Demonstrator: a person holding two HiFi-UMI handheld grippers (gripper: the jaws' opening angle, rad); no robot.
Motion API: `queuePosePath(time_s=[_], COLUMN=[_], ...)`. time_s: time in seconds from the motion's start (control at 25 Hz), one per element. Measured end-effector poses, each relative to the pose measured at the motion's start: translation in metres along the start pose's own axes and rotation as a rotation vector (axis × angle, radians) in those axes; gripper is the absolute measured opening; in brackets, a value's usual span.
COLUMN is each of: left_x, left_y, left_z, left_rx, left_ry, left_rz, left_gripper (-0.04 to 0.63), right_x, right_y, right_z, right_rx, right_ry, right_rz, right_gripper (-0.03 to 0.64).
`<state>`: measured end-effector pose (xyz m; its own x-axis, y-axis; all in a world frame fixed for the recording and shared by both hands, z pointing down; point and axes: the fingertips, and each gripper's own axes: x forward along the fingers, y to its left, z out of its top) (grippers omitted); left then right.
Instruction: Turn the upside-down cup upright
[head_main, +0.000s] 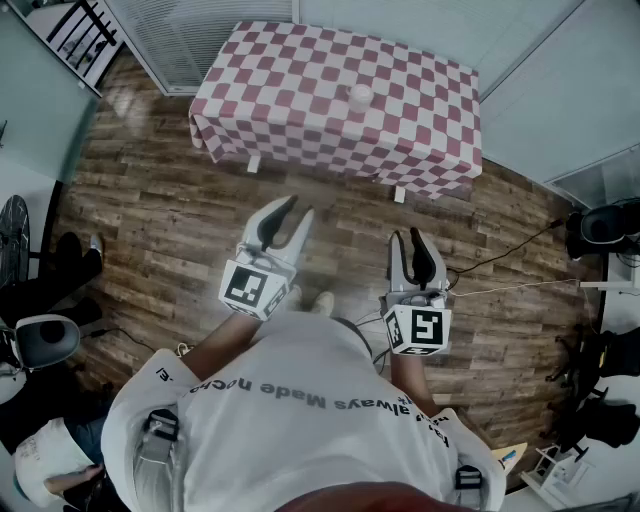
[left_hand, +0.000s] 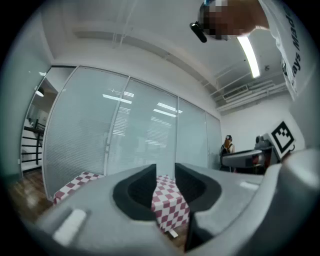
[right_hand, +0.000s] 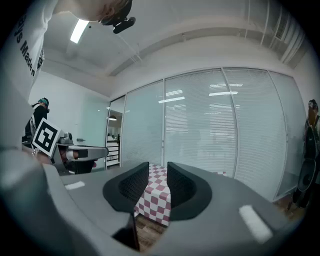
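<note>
White T-shirt cloth (head_main: 300, 420) fills the bottom of the head view. A line of grey print runs across it upside down, and only the words "always Made" can be read with any certainty. Just above the shirt, both forearms reach toward the upper part of the frame. Each carries a cube with black-and-white square markers, the left cube (head_main: 248, 288) at lower centre-left and the right cube (head_main: 417, 331) at lower centre-right. The left gripper (head_main: 298, 207) lies about level and leans slightly toward the upper right. Its view shows the dark pads a narrow slit apart, with nothing between them but a far strip of checked cloth. The right gripper (head_main: 410, 235) points straight up the frame, dipped a touch. Its jaws are drawn in as close as they go and clasp nothing. Both grippers hang over the brown wood-plank floor (head_main: 160, 220), where a thin cable (head_main: 510, 250) trails off to the right. Further on, in the upper centre of the head view, stands a table (head_main: 300, 80) under a red-and-white checked cloth. The cup (head_main: 360, 94), small, round and white, sits alone on it right of the middle, well apart from both grippers. From this height it cannot be told which way up it is or whether it holds anything. Behind the table, a glass wall with lowered blinds (right_hand: 240, 125) closes the room.
</note>
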<state>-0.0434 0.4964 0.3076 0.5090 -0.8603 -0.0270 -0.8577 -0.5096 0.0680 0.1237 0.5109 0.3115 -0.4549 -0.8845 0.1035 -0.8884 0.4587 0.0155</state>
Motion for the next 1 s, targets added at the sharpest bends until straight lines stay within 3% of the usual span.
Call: queuePosePath(time_s=[0.44, 0.76, 1.0], left_x=[0.025, 0.046, 0.057], left_y=[-0.026, -0.048, -0.040], left_z=[-0.006, -0.018, -0.027], left_rx=[0.002, -0.008, -0.013], left_ry=[0.008, 0.020, 0.038], left_rz=[0.012, 0.010, 0.019], left_gripper=[0.118, 0.118, 0.118], right_x=[-0.010, -0.019, -0.005], right_y=[-0.038, -0.058, -0.064], right_z=[-0.005, -0.016, -0.027], right_rx=[0.043, 0.055, 0.078], right_ry=[-0.004, -0.010, 0.016], right_rz=[-0.017, 0.017, 0.033], right_gripper=[0.115, 0.115, 0.115])
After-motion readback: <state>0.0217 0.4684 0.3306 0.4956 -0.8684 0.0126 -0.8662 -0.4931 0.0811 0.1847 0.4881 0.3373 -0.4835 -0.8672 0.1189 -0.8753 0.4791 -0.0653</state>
